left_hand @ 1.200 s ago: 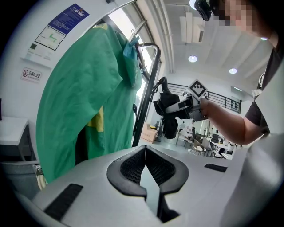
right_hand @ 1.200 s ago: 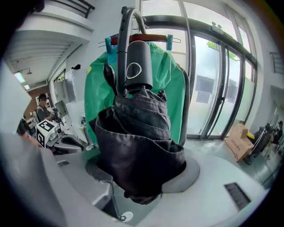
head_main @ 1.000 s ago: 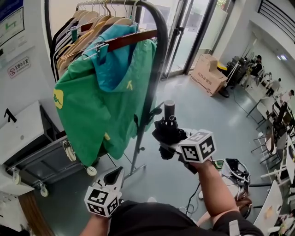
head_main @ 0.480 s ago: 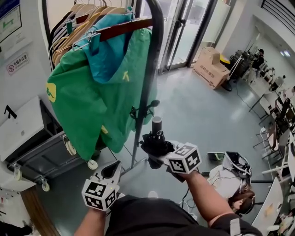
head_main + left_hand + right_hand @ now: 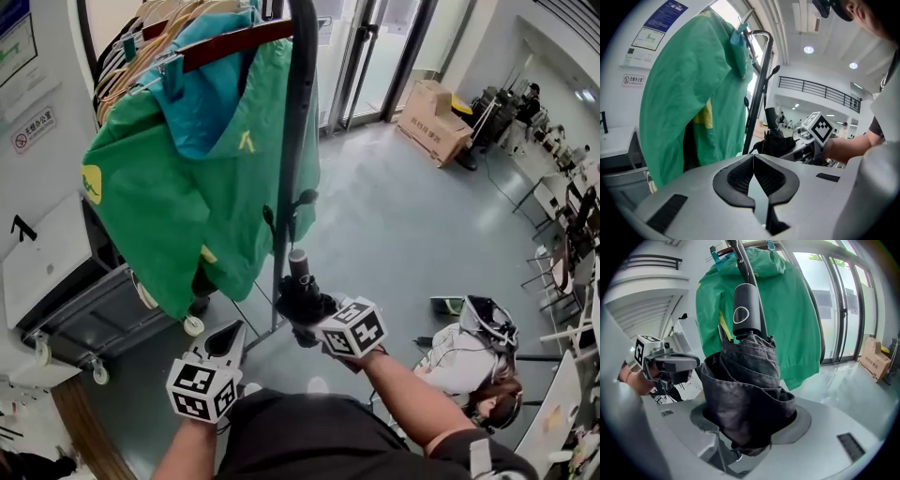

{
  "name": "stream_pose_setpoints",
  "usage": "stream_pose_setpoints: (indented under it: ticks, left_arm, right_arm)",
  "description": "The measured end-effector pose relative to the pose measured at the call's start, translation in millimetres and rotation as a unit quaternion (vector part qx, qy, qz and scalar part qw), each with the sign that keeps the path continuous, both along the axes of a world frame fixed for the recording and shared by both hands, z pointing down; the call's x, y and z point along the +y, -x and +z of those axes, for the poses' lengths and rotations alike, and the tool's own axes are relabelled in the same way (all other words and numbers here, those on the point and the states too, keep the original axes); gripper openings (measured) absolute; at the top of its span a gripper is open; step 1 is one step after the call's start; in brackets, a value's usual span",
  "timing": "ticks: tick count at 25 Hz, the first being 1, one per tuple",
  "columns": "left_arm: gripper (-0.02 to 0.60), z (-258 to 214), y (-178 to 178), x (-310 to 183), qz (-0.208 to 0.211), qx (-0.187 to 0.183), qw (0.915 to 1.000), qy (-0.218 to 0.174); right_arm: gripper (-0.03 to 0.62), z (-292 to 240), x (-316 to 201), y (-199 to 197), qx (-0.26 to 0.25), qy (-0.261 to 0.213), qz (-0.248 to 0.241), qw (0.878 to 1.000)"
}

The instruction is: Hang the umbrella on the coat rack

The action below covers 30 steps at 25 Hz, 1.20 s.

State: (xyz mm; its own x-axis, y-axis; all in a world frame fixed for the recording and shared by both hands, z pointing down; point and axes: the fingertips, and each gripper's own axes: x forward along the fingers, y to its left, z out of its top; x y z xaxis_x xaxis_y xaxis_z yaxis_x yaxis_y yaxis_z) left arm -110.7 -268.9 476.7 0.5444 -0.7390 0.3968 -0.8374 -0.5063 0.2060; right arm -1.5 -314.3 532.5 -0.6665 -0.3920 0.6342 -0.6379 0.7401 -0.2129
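Observation:
A folded black umbrella [image 5: 302,298] stands upright in my right gripper [image 5: 314,314], which is shut on its bunched fabric. Its dark handle [image 5: 746,315] points up, close in front of the coat rack's black pole [image 5: 295,141]. A small knob hook [image 5: 305,199] sticks out of the pole just above the handle. A green jacket [image 5: 202,178] hangs from the rack's top rail. My left gripper [image 5: 225,342] is lower and to the left, shut with nothing in it. In the left gripper view the umbrella [image 5: 776,138] shows beyond the closed gripper [image 5: 753,158].
A grey wheeled cart [image 5: 84,319] stands left of the rack by the wall. Several wooden hangers [image 5: 141,56] crowd the rail. A cardboard box [image 5: 433,120] sits near the glass doors. A white bag [image 5: 469,347] lies on the floor at right, near desks and chairs.
My right gripper has carried the umbrella down and to the left, closer to the rack's pole. The left gripper has barely moved.

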Motion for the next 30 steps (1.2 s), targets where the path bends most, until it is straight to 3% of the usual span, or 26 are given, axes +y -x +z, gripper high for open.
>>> stream_pose_setpoints:
  ticks: [12, 30]
  left_arm:
    - [0.015, 7, -5, 3, -0.002, -0.005, 1.0000, 0.007]
    - [0.015, 7, -5, -1, 0.002, -0.002, 0.9999, 0.010]
  right_arm:
    - [0.249, 21, 0, 24, -0.028, -0.023, 0.007, 0.999]
    - [0.261, 30, -13, 20, 0.012, -0.047, 0.019, 0.999]
